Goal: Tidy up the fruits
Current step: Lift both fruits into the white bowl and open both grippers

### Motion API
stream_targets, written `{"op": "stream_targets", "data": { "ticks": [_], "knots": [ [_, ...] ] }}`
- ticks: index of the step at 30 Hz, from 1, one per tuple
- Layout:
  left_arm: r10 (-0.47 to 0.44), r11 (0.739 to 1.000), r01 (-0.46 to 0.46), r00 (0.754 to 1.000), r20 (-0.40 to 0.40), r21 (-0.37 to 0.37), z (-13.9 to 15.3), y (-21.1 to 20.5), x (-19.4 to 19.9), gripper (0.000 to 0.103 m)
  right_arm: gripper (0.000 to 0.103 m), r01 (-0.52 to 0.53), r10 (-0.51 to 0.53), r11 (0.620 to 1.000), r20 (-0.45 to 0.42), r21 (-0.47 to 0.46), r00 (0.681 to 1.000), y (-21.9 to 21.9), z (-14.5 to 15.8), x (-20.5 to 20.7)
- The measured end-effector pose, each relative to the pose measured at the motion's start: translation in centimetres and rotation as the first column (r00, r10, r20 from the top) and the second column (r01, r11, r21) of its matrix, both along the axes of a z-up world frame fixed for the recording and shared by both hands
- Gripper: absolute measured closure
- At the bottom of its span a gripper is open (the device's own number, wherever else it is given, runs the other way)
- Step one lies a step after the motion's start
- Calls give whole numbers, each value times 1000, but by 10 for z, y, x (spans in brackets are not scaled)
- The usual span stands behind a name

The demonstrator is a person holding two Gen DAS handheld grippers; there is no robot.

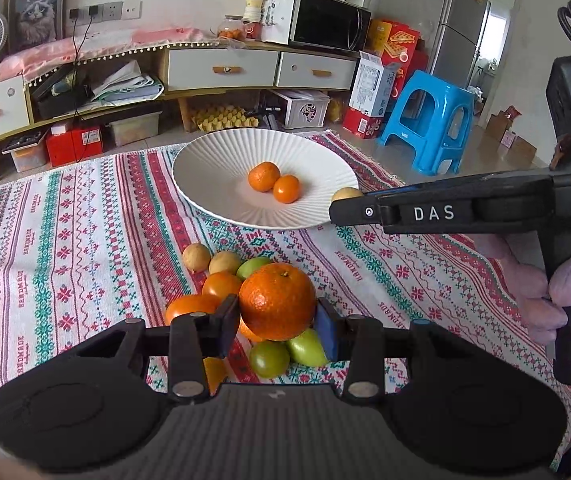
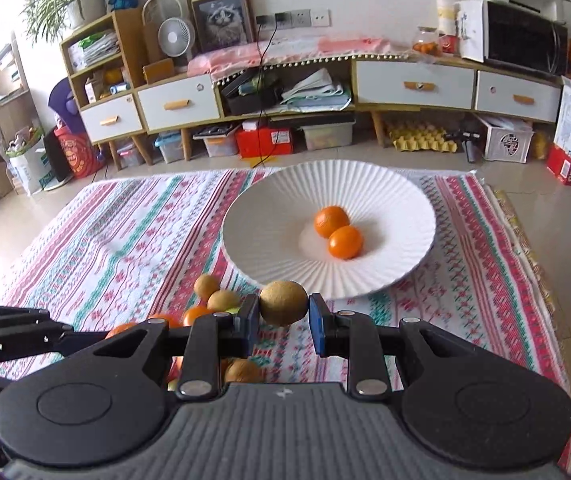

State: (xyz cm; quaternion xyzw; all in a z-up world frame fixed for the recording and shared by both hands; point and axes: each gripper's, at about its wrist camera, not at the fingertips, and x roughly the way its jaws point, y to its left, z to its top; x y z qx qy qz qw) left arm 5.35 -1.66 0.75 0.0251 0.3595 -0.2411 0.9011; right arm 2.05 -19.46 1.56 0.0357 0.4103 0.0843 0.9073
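Observation:
My left gripper [image 1: 276, 320] is shut on a large orange [image 1: 276, 300], held above a heap of fruit [image 1: 221, 284] on the patterned cloth: oranges, green fruits [image 1: 269, 358] and small brown ones [image 1: 196, 257]. My right gripper [image 2: 283, 316] is shut on a small brown round fruit [image 2: 283, 303], just short of the near rim of the white ribbed plate [image 2: 269, 216]. Two oranges [image 2: 337, 232] lie in the plate's middle. In the left wrist view the right gripper [image 1: 343, 204] reaches in from the right beside the plate [image 1: 205, 160], its brown fruit [image 1: 345, 193] partly hidden.
The striped cloth [image 2: 125, 240] covers the floor area under the plate and heap. A blue plastic stool [image 1: 431, 120] stands past the cloth's far right corner. A low cabinet [image 2: 413, 84] with drawers, boxes and a microwave lines the back wall. A person's hand [image 1: 557, 296] grips the right tool.

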Motion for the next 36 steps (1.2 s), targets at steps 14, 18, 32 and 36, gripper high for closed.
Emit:
{"op": "stream_targets", "data": {
  "ticks": [14, 18, 32, 36],
  "knots": [
    [-5, 1000, 5, 1000, 25, -2, 5, -38, 47, 46, 79, 45, -45, 998, 15, 34, 999, -25, -1, 39],
    [2, 1000, -2, 1000, 27, 1, 6, -44, 59, 46, 79, 72, -73, 995, 5, 67, 997, -35, -4, 49],
    [18, 999, -19, 1000, 22, 39, -15, -58, 104, 46, 79, 120, -114, 991, -95, 56, 989, -51, -35, 70],
    [23, 998, -23, 1000, 12, 53, -21, -60, 112, 46, 79, 121, -114, 990, -101, 68, 988, -51, -38, 73]
  ]
}}
